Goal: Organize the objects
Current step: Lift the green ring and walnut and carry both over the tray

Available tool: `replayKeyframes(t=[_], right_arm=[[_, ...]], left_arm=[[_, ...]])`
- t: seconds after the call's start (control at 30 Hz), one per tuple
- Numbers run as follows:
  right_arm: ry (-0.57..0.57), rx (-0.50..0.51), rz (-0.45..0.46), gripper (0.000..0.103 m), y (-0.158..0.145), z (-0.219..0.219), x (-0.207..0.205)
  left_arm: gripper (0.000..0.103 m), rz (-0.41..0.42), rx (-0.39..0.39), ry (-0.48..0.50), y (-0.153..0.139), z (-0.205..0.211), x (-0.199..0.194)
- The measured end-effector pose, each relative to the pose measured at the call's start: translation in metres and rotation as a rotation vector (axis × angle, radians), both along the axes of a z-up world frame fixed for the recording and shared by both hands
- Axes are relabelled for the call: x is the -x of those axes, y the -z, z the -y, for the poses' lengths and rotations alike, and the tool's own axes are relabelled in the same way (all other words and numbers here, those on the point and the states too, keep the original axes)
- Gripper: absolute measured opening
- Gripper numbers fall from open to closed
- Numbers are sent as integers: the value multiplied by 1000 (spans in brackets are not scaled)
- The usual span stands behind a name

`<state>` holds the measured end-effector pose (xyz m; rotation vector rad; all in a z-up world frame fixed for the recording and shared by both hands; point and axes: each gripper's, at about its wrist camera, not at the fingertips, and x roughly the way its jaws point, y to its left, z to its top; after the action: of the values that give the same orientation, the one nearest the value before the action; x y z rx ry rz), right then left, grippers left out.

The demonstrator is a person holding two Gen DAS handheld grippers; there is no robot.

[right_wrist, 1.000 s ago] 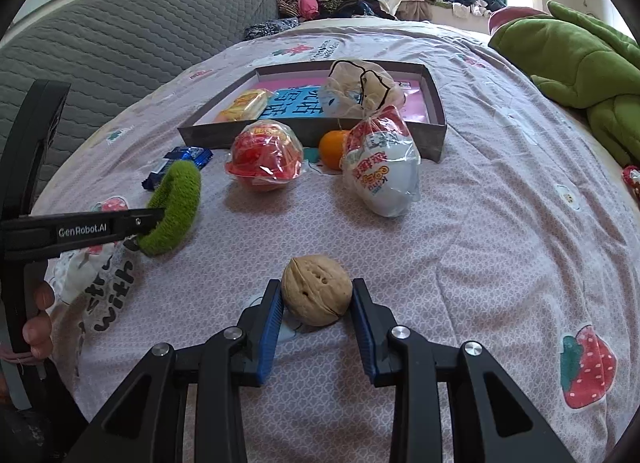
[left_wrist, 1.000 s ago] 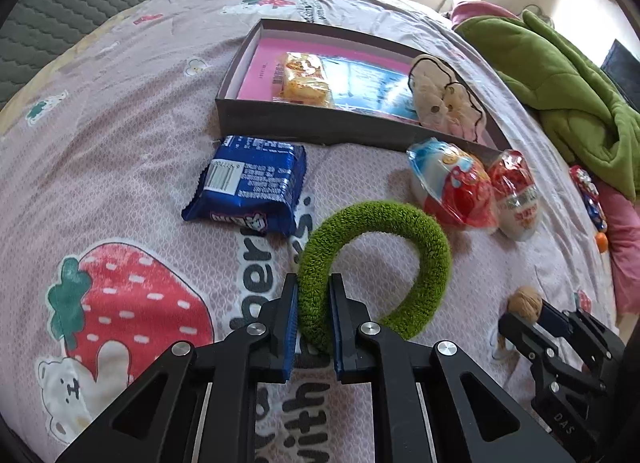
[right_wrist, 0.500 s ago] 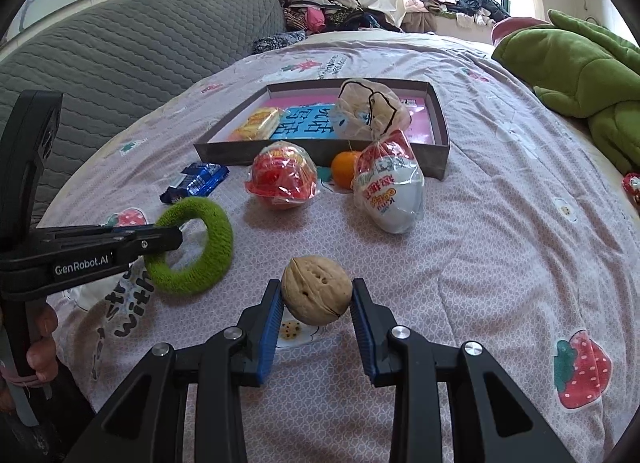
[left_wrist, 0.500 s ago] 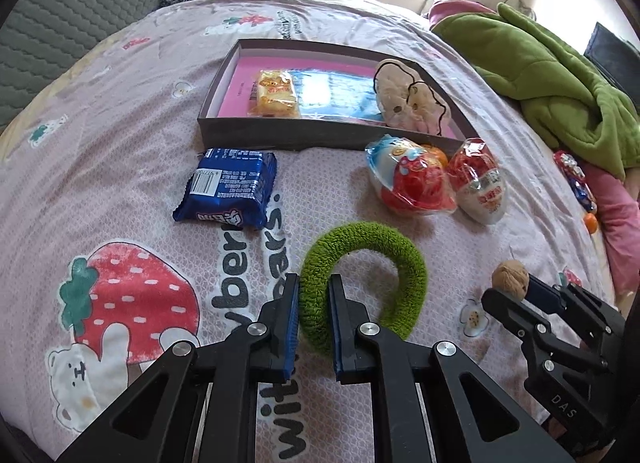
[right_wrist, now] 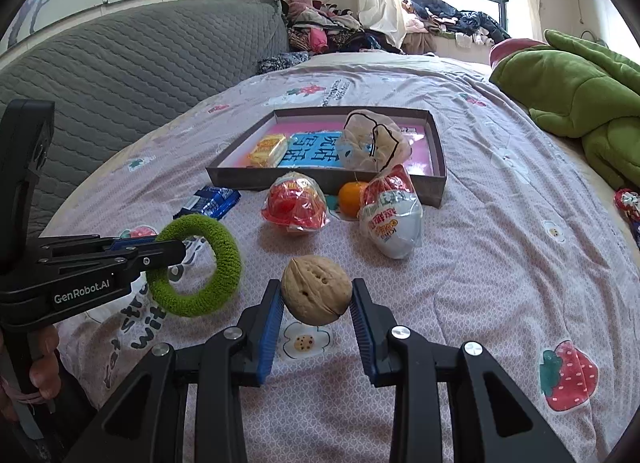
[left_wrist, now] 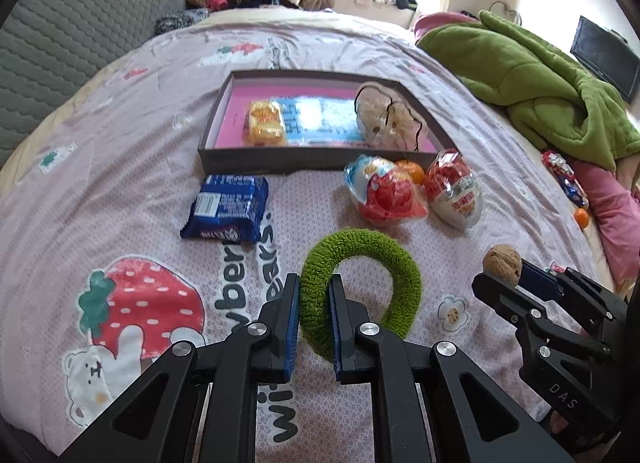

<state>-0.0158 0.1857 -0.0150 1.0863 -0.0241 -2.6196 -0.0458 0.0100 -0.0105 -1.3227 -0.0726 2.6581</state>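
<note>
Both grippers are loaded and hang above the bedspread point(right_wrist: 500, 263), well short of the tray point(left_wrist: 248, 159) that lies straight ahead at the far side of the printed cover. The left gripper point(left_wrist: 314, 319) has its fingers pinched on one side of a fuzzy green ring point(left_wrist: 360, 287); the ring stands on edge with its open hole facing the camera and the free arc curving away to the right of the fingers. The right gripper point(right_wrist: 318, 307) has its fingers closed against both flanks of a walnut point(right_wrist: 316, 289), whose seam runs roughly across between the pads. The relation that matters for the coming move is that the tray sits beyond a row of loose things: a blue snack pack point(left_wrist: 226, 207) on the left, two wrapped toy eggs point(left_wrist: 384, 195) and a small orange point(right_wrist: 352, 197) on the right, all just in front of the tray's near wall. The left hand's path over the snack pack looks the clearer one. The tray's free floor seems to be its left part, near the yellow packet point(left_wrist: 266, 123); a pale pouch point(left_wrist: 386, 117) fills the right side.
</note>
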Motion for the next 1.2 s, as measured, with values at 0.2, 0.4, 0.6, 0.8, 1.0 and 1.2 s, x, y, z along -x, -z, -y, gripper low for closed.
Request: replayKeyframes(t=[0.2, 0.4, 0.6, 0.8, 1.0, 1.2], right_arm=[[14, 21, -50, 34, -7, -4, -3], [18, 17, -103, 34, -18, -2, -2], [22, 6, -153, 34, -28, 1, 2], [20, -9, -212, 34, -43, 6, 11], [8, -13, -251, 34, -55, 8, 21], [-3, -1, -283, 34, -67, 7, 32]], left_arm=[[13, -62, -14, -2, -8, 0, -2], [13, -139, -30, -19, -15, 2, -5], [13, -192, -30, -27, -21, 1, -4], [13, -257, -14, -32, -33, -5, -2], [13, -293, -3, -33, -44, -9, 5], [13, -323, -1, -40, -58, -13, 15]])
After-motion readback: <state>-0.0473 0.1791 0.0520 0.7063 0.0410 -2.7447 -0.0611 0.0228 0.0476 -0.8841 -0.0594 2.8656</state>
